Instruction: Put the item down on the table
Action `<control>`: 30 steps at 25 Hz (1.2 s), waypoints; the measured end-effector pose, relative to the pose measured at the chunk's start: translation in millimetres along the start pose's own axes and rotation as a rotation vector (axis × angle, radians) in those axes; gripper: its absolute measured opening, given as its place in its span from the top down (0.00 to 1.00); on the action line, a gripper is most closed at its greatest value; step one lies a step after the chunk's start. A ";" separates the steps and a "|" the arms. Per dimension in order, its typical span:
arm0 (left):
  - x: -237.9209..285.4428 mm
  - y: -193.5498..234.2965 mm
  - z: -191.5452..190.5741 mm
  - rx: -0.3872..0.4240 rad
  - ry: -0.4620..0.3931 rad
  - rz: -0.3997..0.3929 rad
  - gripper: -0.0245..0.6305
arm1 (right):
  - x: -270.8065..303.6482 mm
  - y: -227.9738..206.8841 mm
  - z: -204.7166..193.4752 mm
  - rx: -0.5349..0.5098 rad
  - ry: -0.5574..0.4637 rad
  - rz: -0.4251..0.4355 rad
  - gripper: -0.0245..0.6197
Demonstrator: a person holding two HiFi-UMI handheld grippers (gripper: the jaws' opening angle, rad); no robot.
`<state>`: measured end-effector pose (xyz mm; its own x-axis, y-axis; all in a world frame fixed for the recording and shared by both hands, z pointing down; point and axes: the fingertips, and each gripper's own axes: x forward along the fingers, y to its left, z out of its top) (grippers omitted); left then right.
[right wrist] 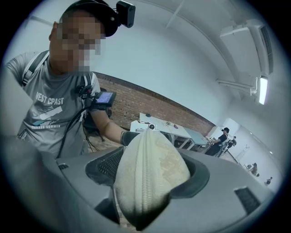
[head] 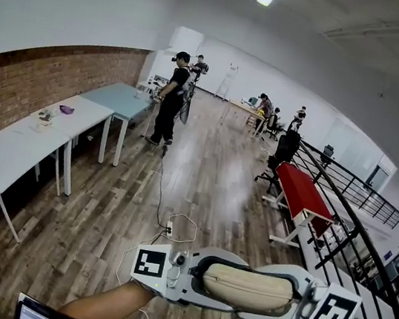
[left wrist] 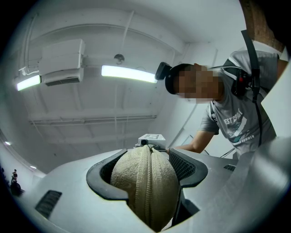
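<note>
Pouch: the tan zip pouch (head: 247,288) is up in the air, lying flat, one end in each gripper.
Long way: it runs straight across from one set of fingers to the other.
Left gripper (head: 198,273): jaws squeezed onto the left end, one on each side of the zip.
Right gripper (head: 298,304): jaws squeezed onto the right end the same way.
Nearer one: neither, as both hold it alike.
Table (head: 34,138): white, far ahead and to the left of the fingers, on the left gripper's side.
Below the fingers: only floor (head: 98,229).
Hard to see: the pouch's underside is hidden, and the bits on the table are too small to tell.
</note>
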<state>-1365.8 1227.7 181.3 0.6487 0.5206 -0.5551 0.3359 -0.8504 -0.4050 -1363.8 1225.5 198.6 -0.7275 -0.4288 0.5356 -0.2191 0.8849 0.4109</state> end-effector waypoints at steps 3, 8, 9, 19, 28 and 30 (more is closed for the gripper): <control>1.7 9.4 -10.6 -0.012 -0.013 0.000 0.52 | -3.4 -7.6 -11.4 0.012 0.008 -0.005 0.52; 13.3 25.3 -40.6 -0.024 -0.010 0.000 0.52 | -18.8 -20.1 -39.3 0.023 0.003 -0.004 0.52; 16.2 30.5 -46.7 -0.026 -0.011 0.004 0.52 | -22.6 -24.5 -45.9 0.024 0.004 -0.001 0.52; 59.2 64.8 -111.1 -0.023 0.006 0.023 0.52 | -73.2 -48.6 -111.3 0.005 0.003 0.026 0.52; 146.6 109.2 -180.2 -0.027 0.032 -0.003 0.52 | -168.4 -79.7 -177.7 0.009 -0.012 0.001 0.52; 171.4 118.9 -197.0 -0.028 0.037 -0.011 0.52 | -194.9 -85.7 -193.8 0.008 -0.013 -0.006 0.52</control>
<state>-1080.2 1200.8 181.2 0.6695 0.5271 -0.5233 0.3619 -0.8468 -0.3899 -1077.1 1198.1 202.0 -0.7345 -0.4316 0.5236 -0.2282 0.8838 0.4084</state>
